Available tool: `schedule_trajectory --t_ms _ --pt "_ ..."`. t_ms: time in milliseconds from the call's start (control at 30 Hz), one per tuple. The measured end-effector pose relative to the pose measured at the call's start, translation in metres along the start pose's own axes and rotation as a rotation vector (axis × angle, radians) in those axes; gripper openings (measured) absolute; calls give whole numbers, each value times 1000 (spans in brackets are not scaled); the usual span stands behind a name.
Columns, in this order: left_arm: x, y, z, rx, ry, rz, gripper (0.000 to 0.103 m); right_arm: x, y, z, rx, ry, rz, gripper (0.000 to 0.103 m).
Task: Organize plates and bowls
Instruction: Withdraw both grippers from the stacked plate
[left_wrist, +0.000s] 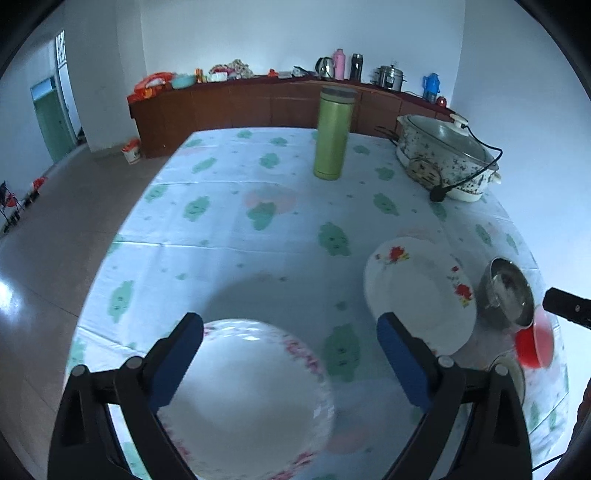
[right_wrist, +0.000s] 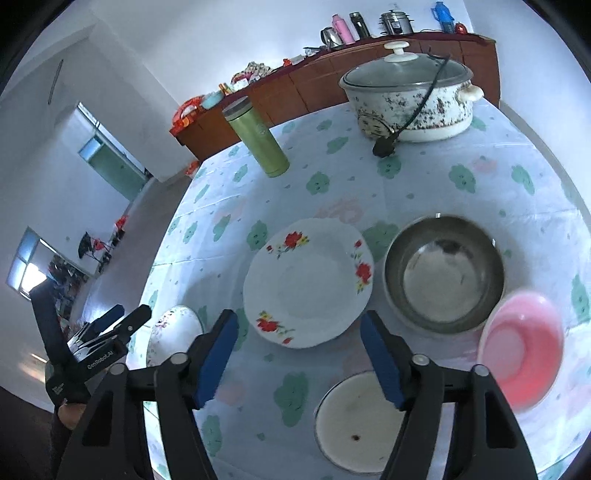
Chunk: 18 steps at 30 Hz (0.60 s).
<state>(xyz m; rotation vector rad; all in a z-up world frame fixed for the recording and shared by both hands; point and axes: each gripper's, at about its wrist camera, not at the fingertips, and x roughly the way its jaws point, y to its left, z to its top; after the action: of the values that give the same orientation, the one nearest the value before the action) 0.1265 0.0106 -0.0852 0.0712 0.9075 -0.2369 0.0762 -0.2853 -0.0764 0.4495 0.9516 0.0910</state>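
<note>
The left gripper (left_wrist: 290, 343) hangs over the pink-rimmed plate (left_wrist: 251, 398) near the table's left edge, jaws wide and holding nothing. The right gripper (right_wrist: 299, 341) hovers with jaws wide and empty too, aimed at the near rim of the flowered plate (right_wrist: 308, 282). Beside that plate sit the steel bowl (right_wrist: 443, 273), the pink bowl (right_wrist: 522, 350) and a white dish (right_wrist: 354, 421) near the table edge.

The step in hand looks like picking up a plate for stacking. Each plate lies flat on the tablecloth (right_wrist: 369, 184), so a finger should slip under the rim at a shallow angle and pinch only the edge. Closing gently matters, as the glazed rim may slip.
</note>
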Motion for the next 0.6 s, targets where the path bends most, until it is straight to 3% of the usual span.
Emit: schedule_trajectory --t_ms 233,600 --pt "26 -40 10 65 34 27 97 30 -2 34 -87 74 -43 56" --pt "75 -66 14 70 122 26 95 80 -16 62 -100 168 -67 56"
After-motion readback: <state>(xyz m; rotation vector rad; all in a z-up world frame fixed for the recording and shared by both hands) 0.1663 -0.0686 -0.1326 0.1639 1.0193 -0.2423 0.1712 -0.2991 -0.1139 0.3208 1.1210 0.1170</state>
